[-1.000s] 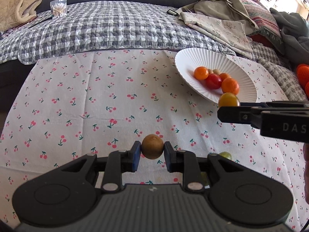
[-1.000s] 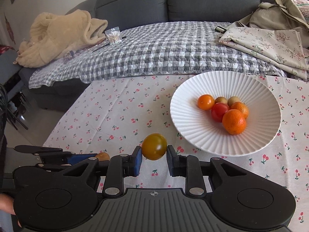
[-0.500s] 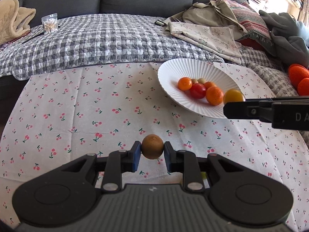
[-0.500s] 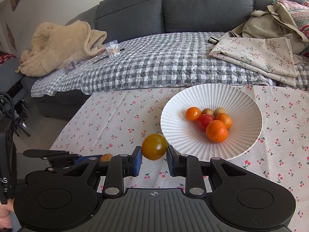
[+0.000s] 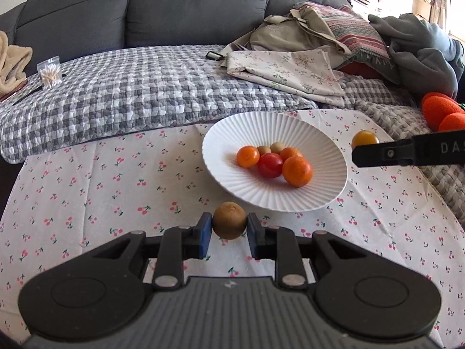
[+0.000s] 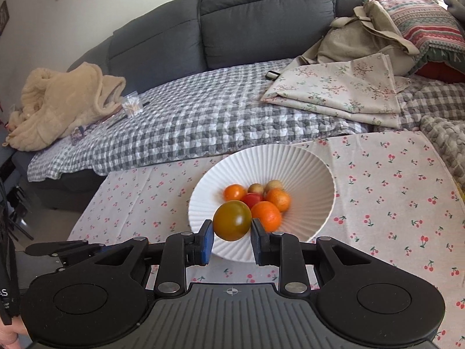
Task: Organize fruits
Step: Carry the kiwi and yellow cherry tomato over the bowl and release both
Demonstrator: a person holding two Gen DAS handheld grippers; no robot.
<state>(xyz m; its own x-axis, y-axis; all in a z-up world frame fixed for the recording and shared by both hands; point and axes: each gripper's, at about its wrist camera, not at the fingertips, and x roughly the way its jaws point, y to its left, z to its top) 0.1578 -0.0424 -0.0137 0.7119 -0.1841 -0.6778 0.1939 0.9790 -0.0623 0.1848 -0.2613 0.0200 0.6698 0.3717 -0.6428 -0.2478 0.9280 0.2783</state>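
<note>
My left gripper (image 5: 229, 228) is shut on a brown kiwi (image 5: 229, 220), held above the cherry-print cloth just short of the near rim of the white ribbed plate (image 5: 229, 133). My right gripper (image 6: 232, 234) is shut on a yellow-green tomato (image 6: 232, 220), held over the near rim of the plate (image 6: 308, 171). The plate holds several small fruits: oranges (image 5: 297, 171), a red tomato (image 5: 270, 165) and pale round ones. In the left wrist view the right gripper (image 5: 360, 147) enters from the right with the tomato (image 5: 364, 139) beside the plate.
The cherry-print cloth (image 5: 87, 180) covers the table. Behind it lies a grey checked quilt (image 5: 145, 87) on a dark sofa (image 5: 189, 5), with folded cloth, a bag and cushions (image 5: 305, 46) at the right. A beige blanket (image 6: 64, 101) lies at the left.
Both grippers rose and moved toward the plate with their fruit. The tomato now hangs over the plate's near rim; the kiwi sits closer to it.
</note>
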